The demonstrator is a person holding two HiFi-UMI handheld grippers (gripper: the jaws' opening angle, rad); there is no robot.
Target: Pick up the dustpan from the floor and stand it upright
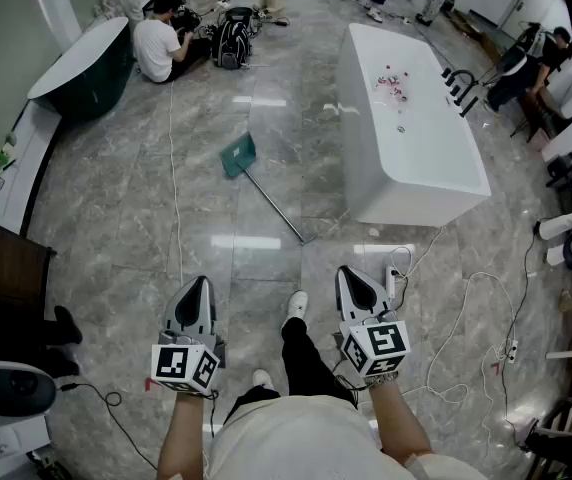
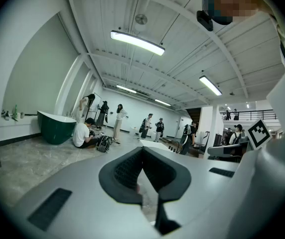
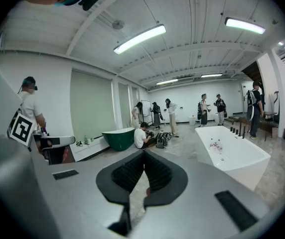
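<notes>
A teal dustpan (image 1: 238, 155) lies flat on the grey marble floor, and its long metal handle (image 1: 278, 210) runs toward me and to the right. It is well ahead of both grippers. My left gripper (image 1: 195, 286) is held low at the left, shut and holding nothing. My right gripper (image 1: 352, 274) is level with it at the right, also shut and holding nothing. In the left gripper view the left gripper (image 2: 142, 151) has its jaws closed together at the tip. The right gripper view shows the same of the right gripper (image 3: 143, 154). Neither gripper view shows the dustpan.
A white bathtub (image 1: 406, 133) stands right of the dustpan. A dark green tub (image 1: 86, 68) is at the far left, with a seated person (image 1: 156, 43) and a backpack (image 1: 232, 38) beyond. A power strip and cables (image 1: 394, 280) lie by my right gripper. A dark cabinet (image 1: 6, 278) stands at the left.
</notes>
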